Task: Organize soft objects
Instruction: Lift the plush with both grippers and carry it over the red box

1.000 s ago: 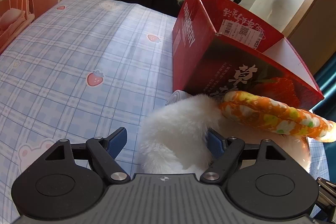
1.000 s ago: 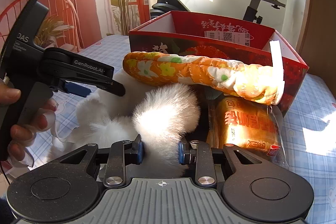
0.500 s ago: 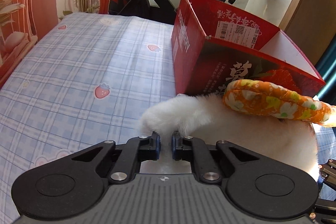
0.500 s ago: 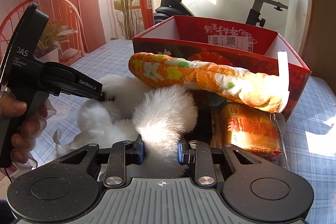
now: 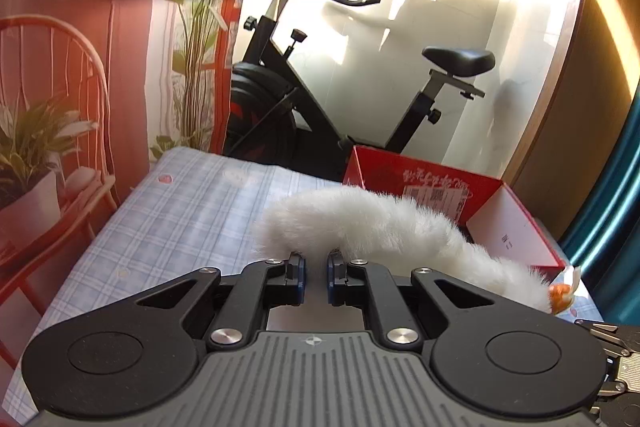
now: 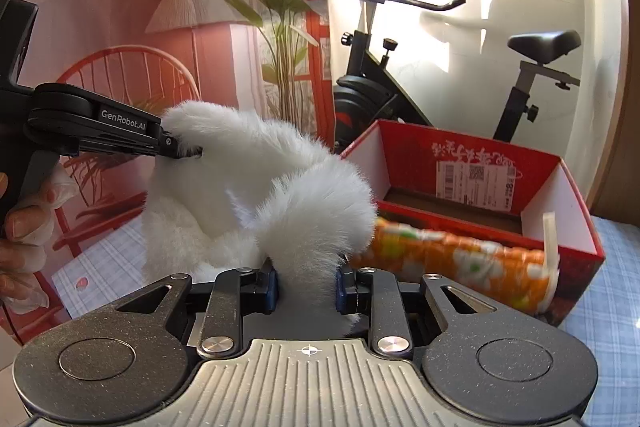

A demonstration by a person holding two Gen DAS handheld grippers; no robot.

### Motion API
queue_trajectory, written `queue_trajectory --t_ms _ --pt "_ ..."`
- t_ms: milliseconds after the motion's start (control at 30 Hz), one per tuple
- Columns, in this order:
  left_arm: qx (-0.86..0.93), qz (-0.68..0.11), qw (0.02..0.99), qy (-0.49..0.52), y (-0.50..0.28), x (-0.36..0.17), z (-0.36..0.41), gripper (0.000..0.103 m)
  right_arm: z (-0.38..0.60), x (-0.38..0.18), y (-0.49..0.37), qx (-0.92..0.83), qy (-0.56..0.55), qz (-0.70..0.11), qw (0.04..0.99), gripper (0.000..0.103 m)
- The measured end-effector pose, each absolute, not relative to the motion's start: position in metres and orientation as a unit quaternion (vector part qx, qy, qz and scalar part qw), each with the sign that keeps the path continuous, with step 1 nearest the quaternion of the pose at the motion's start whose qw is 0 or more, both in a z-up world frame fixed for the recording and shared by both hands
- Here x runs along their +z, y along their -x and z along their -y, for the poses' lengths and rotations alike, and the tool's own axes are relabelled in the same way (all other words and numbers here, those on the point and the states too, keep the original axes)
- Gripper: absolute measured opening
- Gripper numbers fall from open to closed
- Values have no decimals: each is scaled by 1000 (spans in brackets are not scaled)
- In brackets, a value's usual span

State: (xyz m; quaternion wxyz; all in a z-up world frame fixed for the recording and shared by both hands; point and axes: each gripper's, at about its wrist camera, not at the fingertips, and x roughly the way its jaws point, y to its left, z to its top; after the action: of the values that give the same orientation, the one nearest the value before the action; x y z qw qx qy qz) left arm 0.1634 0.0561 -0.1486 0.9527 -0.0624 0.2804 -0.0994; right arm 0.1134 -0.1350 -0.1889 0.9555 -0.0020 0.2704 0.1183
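Observation:
A white furry soft piece [image 6: 256,183] hangs in the air, held at two places. My left gripper [image 5: 314,277] is shut on one end of the white fur [image 5: 360,227]; in the right wrist view that same left gripper [image 6: 182,149] pinches the fur's upper left edge. My right gripper [image 6: 306,285] is shut on a thick fold of the fur. An orange flowered padded roll [image 6: 452,259] hangs below the fur, in front of the open red box [image 6: 568,223]. The red box [image 5: 516,227] lies beyond the fur in the left wrist view.
A blue checked bed cover [image 5: 160,227] spreads below. An exercise bike [image 5: 304,99] stands behind the box. A red chair [image 5: 60,131], a potted plant and a lamp stand at the left. A gloved hand [image 6: 24,227] holds the left gripper's handle.
The left gripper shut on the fur's end, then both grippers rose and lifted the fur and the orange roll off the bed. The yellow packet has dropped out of the right wrist view.

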Motion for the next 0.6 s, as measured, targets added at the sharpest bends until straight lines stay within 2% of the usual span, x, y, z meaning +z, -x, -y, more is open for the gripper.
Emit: queue_trajectory --t_ms 367,600 --pt "-115 -208 969 69 -188 -72 -42 11 161 -95 -159 116 32 -192 974 23" --pt "-132 -183 971 84 -224 -52 -9 11 194 -55 -203 79 69 -161 981 23"
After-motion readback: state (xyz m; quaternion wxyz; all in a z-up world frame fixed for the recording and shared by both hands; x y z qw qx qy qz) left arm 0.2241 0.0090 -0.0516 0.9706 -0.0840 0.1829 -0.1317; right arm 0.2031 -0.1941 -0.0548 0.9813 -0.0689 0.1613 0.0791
